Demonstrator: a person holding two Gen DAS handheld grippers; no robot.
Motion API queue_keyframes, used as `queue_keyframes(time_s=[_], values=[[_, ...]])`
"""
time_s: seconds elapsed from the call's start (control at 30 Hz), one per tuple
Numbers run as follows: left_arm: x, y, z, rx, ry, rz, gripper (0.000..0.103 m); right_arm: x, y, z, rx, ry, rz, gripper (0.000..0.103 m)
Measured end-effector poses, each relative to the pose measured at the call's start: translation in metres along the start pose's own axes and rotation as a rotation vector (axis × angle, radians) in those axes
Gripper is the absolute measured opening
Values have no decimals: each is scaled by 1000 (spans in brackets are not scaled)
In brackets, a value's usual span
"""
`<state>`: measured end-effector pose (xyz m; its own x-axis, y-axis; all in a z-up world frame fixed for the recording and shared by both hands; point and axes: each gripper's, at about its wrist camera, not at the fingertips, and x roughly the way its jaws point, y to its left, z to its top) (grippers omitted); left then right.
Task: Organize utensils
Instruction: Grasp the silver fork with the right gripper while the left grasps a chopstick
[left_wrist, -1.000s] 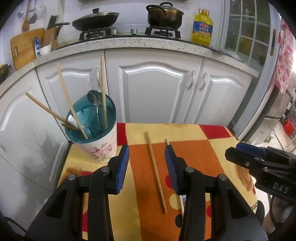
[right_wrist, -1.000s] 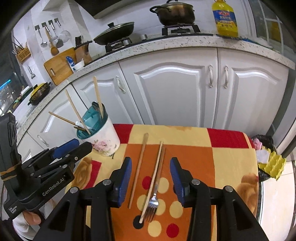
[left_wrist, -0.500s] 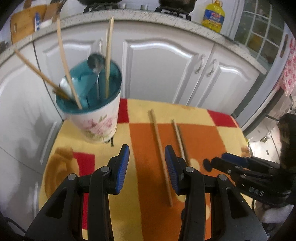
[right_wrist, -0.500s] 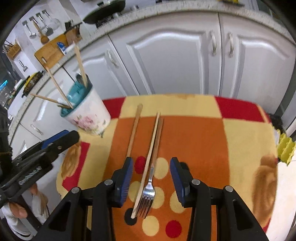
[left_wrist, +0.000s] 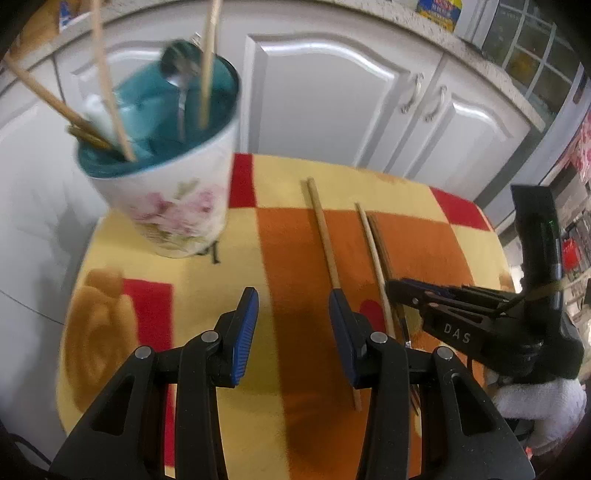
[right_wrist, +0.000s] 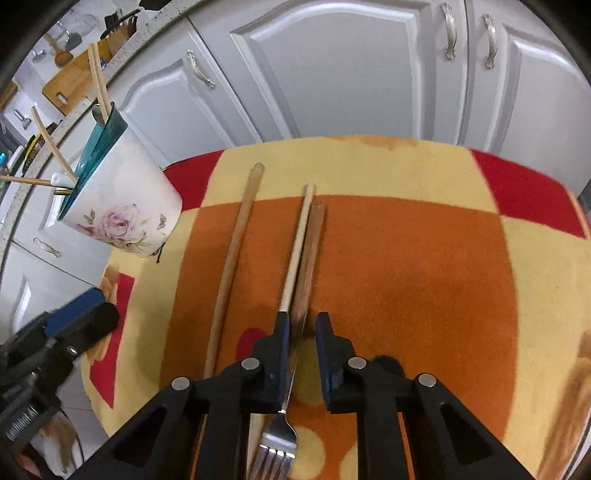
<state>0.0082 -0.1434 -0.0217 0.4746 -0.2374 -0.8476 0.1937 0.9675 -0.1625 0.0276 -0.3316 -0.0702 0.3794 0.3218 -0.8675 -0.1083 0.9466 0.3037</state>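
Now, right gripper (right_wrist: 300, 325): jaws narrowed around the fork (right_wrist: 295, 295), wooden handle between the pads, not visibly clamped.
Left gripper (left_wrist: 293, 325): jaws wide, holding nothing.
Chopsticks (right_wrist: 231, 258): flat mid-tabletop, one touching the fork's handle.
Holder (left_wrist: 173, 199): near the tabletop's far left corner, holding chopsticks and a spoon (left_wrist: 179, 74).

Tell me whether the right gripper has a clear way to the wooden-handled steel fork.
Probably yes: the right gripper already straddles the wooden-handled steel fork, jaws narrowed, not visibly clamped; a pale chopstick lies alongside.
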Motion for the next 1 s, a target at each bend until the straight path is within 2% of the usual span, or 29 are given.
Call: queue_keyframes(time_s=[0.13,0.23,0.37,0.4,0.43,0.47,0.5,0.73,0.9,1.0], values=[[27,-11,2,4,61,-34,39,2,-2,3,-2,-9,-10,9],[44,-20,4,10,88,-44,39,-6,-13,-2,8,-12,-52,8],[64,-26,8,9,118,-66,38,-22,-41,-17,90,-3,-32,8],[64,-29,10,14,95,-65,35,-24,-45,-20,99,-1,-32,8],[66,-30,11,18,103,-65,21,-25,-47,-23,110,0,-25,8],[66,-30,11,22,104,-58,8,-26,-50,-24,127,3,-17,8],[66,-29,10,20,109,-59,7,-25,-52,-24,145,4,-14,8],[42,-19,-24,39,146,-105,5,-28,-50,-28,140,16,9,8],[17,-19,-62,74,181,-124,5,-40,-41,-60,118,57,32,8],[10,-19,-68,90,194,-127,7,-47,-39,-77,118,67,34,8]])
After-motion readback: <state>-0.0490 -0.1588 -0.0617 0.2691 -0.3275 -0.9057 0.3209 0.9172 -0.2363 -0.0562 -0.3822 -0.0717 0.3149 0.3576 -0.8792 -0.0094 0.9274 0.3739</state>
